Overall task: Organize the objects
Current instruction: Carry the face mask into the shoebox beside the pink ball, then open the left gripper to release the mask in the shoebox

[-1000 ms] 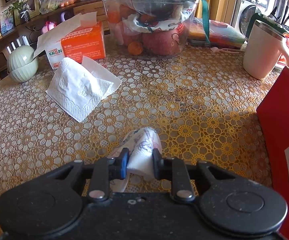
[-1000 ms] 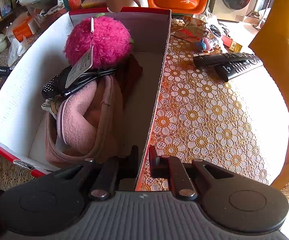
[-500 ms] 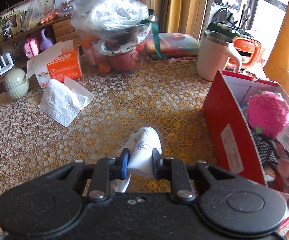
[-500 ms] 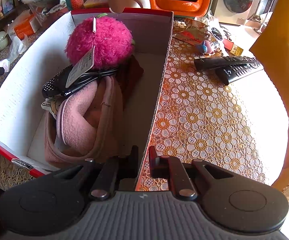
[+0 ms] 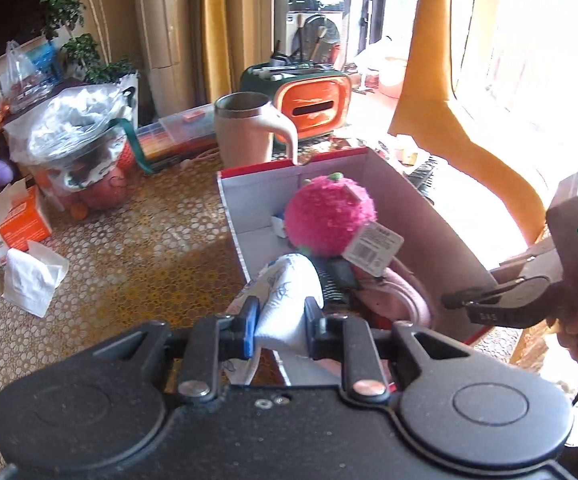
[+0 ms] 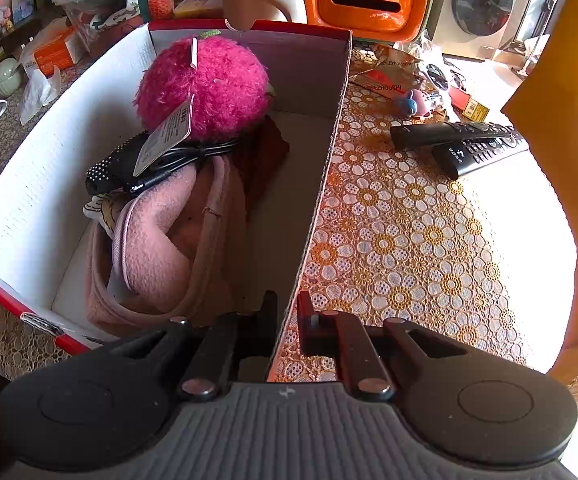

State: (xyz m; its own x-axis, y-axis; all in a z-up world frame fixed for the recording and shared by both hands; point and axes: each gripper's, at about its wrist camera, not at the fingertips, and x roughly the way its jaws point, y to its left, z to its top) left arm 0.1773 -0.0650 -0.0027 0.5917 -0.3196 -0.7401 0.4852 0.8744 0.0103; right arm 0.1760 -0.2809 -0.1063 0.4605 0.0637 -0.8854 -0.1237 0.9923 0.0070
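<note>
My left claw pinches a white printed mug just over the near wall of the red box; my right claw clamps that box's right wall; inside lie a pink plush ball and pink pouch; remotes and tissue remain on the desk; free room shows along the box's right side.

My left camera looks down from above the box toward the windows; my right camera sits close at its near wall, facing along it. Both share the box and pink ball.
</note>
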